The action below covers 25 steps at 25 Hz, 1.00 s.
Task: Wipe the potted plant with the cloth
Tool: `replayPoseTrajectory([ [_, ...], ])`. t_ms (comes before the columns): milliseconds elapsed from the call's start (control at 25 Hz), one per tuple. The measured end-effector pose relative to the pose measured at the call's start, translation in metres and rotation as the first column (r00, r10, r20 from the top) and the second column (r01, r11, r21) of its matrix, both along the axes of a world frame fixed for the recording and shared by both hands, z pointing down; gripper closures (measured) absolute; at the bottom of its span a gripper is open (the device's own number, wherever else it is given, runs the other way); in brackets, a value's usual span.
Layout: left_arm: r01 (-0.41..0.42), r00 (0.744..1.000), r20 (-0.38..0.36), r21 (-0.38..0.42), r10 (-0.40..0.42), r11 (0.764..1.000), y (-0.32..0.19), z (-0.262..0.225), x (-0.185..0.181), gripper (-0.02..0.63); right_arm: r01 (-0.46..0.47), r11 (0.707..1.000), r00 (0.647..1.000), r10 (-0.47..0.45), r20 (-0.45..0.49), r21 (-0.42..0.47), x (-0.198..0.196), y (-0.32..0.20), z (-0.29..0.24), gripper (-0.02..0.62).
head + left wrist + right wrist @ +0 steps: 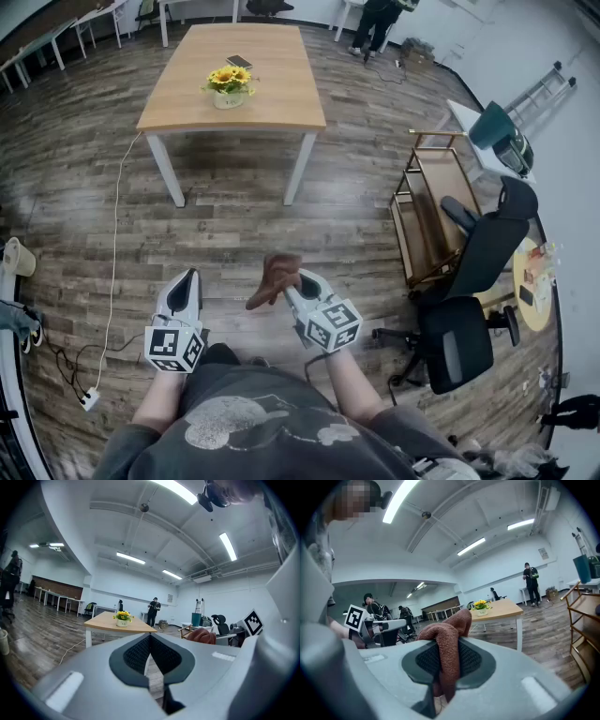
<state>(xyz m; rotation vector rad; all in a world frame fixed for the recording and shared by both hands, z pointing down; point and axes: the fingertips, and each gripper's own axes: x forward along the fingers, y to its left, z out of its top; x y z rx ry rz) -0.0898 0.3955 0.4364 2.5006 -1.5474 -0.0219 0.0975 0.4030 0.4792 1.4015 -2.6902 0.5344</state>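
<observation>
A potted plant with yellow flowers in a white pot stands on a wooden table far ahead of me. The plant also shows small in the left gripper view, and the plant in the right gripper view. My right gripper is shut on a brown cloth, which bunches up above its jaws; the cloth hangs between the pads. My left gripper is shut and empty, held beside the right one over the wood floor.
A black office chair and a gold-framed cart stand to the right. A white cable runs across the floor at left to a power strip. A person stands beyond the table. A phone lies on the table.
</observation>
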Motion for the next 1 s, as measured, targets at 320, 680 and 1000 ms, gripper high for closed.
replayPoseTrajectory([
  [320, -0.019, 1.000, 0.002, 0.000, 0.019, 1.000, 0.019, -0.001, 0.013, 0.588, -0.006, 1.000, 1.000, 0.006, 0.005, 0.001, 0.009, 0.017, 0.001, 0.546],
  [680, -0.001, 1.000, -0.009, -0.004, 0.001, 1.000, 0.029, 0.002, 0.014, 0.588, 0.002, 1.000, 1.000, -0.002, -0.004, -0.009, 0.014, 0.028, 0.007, 0.546],
  [1000, 0.001, 1.000, -0.028, 0.009, 0.000, 1.000, 0.016, 0.004, 0.014, 0.588, -0.025, 0.999, 1.000, 0.024, -0.015, -0.043, 0.019, 0.010, 0.021, 0.546],
])
